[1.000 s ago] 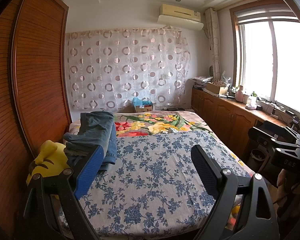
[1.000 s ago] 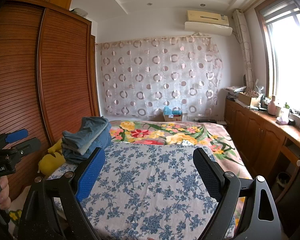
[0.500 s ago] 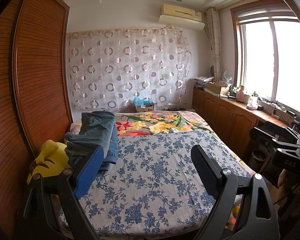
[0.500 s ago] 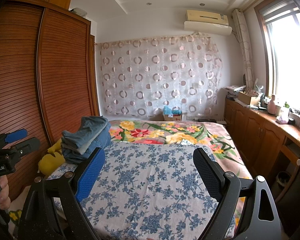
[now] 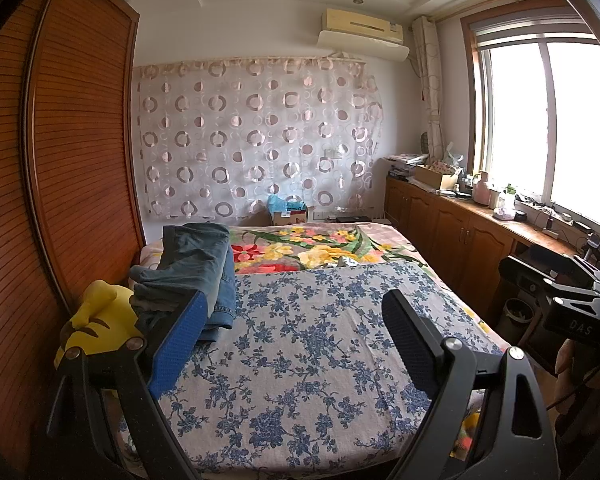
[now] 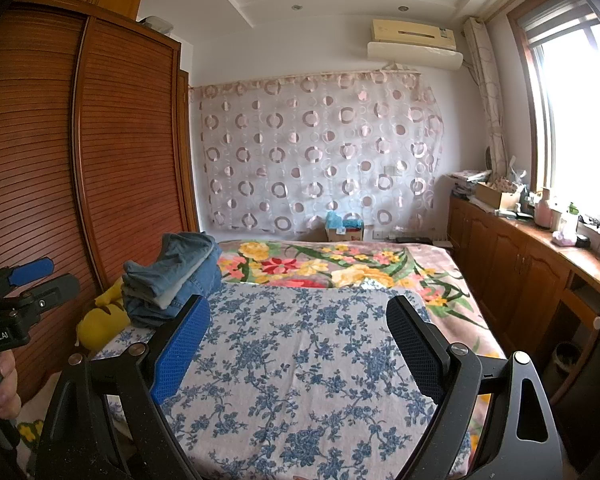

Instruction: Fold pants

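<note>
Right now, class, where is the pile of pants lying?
In both wrist views the pile of pants lies on the bed's far left side, next to the wooden wardrobe, just behind the yellow plush toy.

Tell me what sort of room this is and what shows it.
A home bedroom, most likely. A bed with floral covers fills the middle, a tall wooden wardrobe stands along its left side, and a stack of folded pants rests on the bed. A wall air conditioner hangs above a curtain.

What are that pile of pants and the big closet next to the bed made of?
The pants look like denim: faded blue, thick soft folds, visible seams. The closet looks like reddish-brown wood with a slight sheen; fine horizontal slats cover its doors, though it could be veneer.
</note>
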### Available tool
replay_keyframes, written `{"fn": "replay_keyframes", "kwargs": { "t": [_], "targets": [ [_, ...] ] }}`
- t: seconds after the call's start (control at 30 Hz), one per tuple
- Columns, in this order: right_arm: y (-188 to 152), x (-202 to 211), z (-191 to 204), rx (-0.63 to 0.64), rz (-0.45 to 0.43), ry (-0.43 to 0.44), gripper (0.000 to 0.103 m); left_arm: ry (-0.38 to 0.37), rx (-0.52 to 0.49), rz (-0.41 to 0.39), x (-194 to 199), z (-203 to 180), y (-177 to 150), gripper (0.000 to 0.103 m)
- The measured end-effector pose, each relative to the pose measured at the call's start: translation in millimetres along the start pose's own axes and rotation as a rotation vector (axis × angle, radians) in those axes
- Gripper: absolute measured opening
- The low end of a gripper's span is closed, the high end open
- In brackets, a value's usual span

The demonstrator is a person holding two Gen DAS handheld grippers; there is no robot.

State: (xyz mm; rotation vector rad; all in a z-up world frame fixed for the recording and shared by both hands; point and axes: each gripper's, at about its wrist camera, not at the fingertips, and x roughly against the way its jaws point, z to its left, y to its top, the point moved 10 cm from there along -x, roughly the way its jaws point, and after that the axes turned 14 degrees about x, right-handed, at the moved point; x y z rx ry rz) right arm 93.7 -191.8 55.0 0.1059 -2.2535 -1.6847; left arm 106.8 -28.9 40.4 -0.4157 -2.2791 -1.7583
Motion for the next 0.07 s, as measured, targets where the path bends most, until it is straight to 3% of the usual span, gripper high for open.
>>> {"fn": "replay_keyframes", "kwargs": {
  "t": [0.07],
  "targets": [
    [-0.1, 0.0, 0.1, 0.000, 0.001, -0.001, 0.091, 0.000, -0.001, 0.000, -0.4, 0.6, -0.1, 0.089]
  ]
}}
